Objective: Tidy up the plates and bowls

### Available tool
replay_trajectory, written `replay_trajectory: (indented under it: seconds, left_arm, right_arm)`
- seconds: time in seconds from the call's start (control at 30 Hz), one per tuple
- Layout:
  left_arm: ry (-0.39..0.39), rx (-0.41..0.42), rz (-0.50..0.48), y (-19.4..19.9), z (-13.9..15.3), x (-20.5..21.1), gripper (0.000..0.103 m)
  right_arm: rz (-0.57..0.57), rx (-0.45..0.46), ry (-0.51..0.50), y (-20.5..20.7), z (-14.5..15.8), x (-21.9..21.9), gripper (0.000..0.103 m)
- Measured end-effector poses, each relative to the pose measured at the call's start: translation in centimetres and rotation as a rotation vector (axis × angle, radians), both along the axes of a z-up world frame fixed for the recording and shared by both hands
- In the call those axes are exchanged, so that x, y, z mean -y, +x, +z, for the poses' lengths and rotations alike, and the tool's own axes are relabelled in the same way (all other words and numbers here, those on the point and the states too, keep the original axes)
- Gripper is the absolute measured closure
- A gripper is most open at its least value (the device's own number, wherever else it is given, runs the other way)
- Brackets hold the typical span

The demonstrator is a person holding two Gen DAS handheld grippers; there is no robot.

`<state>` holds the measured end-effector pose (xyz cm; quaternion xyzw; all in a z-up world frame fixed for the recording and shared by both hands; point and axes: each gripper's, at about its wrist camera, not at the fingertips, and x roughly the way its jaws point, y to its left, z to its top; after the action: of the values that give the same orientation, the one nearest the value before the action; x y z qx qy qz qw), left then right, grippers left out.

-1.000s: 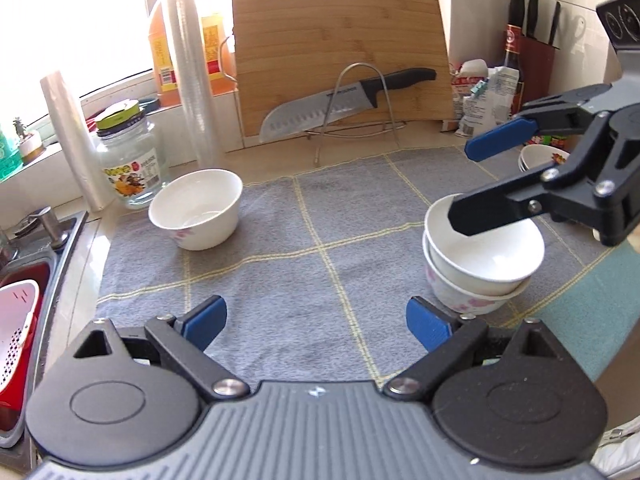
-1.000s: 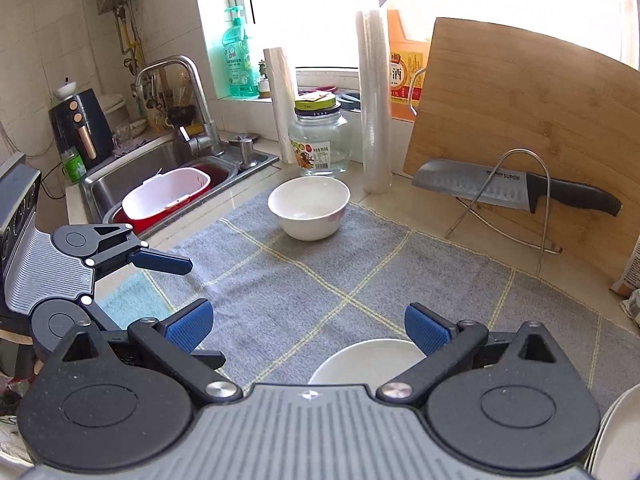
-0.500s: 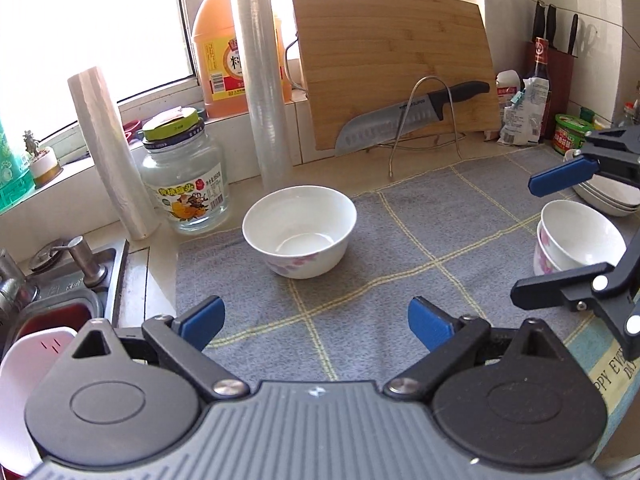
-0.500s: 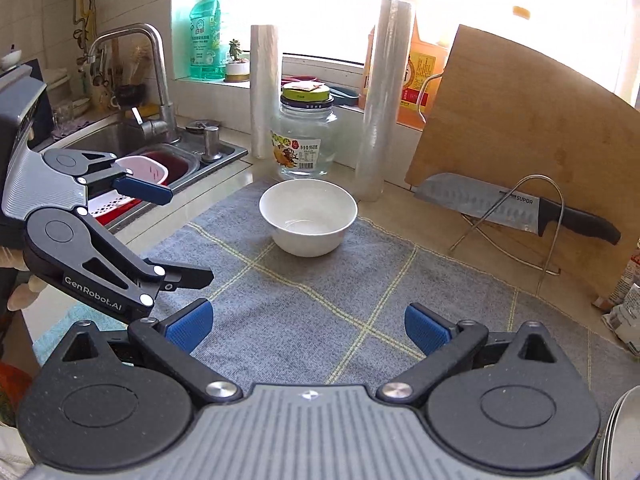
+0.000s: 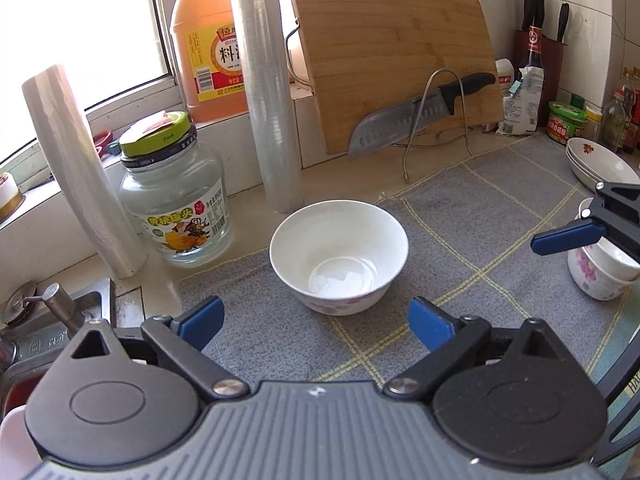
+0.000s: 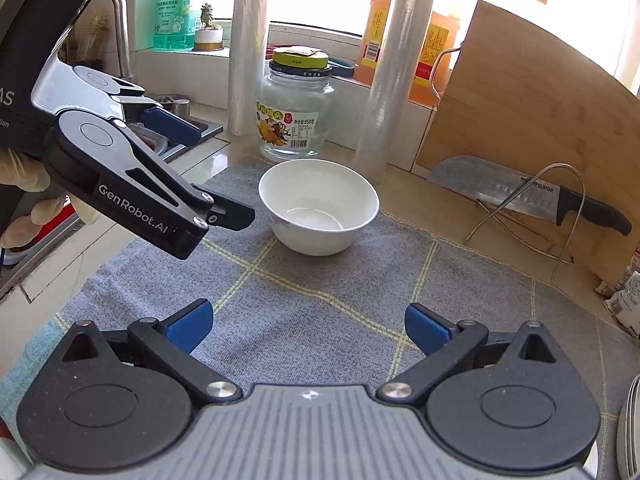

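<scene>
A single white bowl (image 5: 339, 256) with a floral base stands on the grey mat (image 5: 460, 216); it also shows in the right wrist view (image 6: 318, 206). My left gripper (image 5: 316, 322) is open and empty, just in front of this bowl, its fingers on either side of the near rim. In the right wrist view the left gripper (image 6: 208, 172) sits left of the bowl. Two stacked bowls (image 5: 602, 270) stand at the right, with stacked plates (image 5: 600, 166) behind them. My right gripper (image 6: 306, 328) is open and empty over the mat, well short of the bowl.
A glass jar (image 5: 176, 204), two film rolls (image 5: 274, 92), an orange jug (image 5: 208, 40), a cutting board (image 5: 396, 52) and a knife on a wire stand (image 5: 416, 120) line the back. The sink (image 5: 44, 320) lies left. Bottles and a knife block (image 5: 540, 52) are at the far right.
My left gripper swung left from the stacked bowls and closed in on the single bowl. My right gripper drew back from the stack and now faces the single bowl.
</scene>
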<state>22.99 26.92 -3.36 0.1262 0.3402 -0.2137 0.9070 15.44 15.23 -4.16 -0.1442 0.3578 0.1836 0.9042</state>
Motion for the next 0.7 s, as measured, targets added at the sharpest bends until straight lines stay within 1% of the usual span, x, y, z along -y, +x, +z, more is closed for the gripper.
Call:
replay_trajectory:
  seconds: [0.17,0.27,0.37,0.43,0.57,0.7]
  left_arm:
    - [0.000,-0.013,-0.051,2.4,-0.4,0.4,0.005]
    - [0.001,-0.022,-0.066,4.0,-0.6,0.6,0.005]
    - [0.002,-0.047,-0.058,5.9,-1.2,0.7,0.005]
    - [-0.008,-0.077,-0.055,7.0,-1.7,0.7,0.005]
    - [-0.023,-0.125,-0.055,8.9,-2.4,0.7,0.006]
    - [-0.008,-0.137,-0.081,9.8,-2.8,1.1,0.010]
  right_arm:
    - [-0.032,-0.002,0.020,1.4,-0.8,-1.1,0.000]
    - [-0.045,0.008,0.016,2.4,-1.2,-1.5,0.000]
    - [-0.052,0.005,0.028,3.6,-1.4,-1.6,0.000]
    - [-0.045,0.009,0.037,4.3,-1.5,-1.8,0.000]
    - [-0.047,0.006,0.031,5.8,-2.2,-2.2,0.000]
    - [-0.054,0.004,0.033,6.8,-2.8,-2.6,0.000]
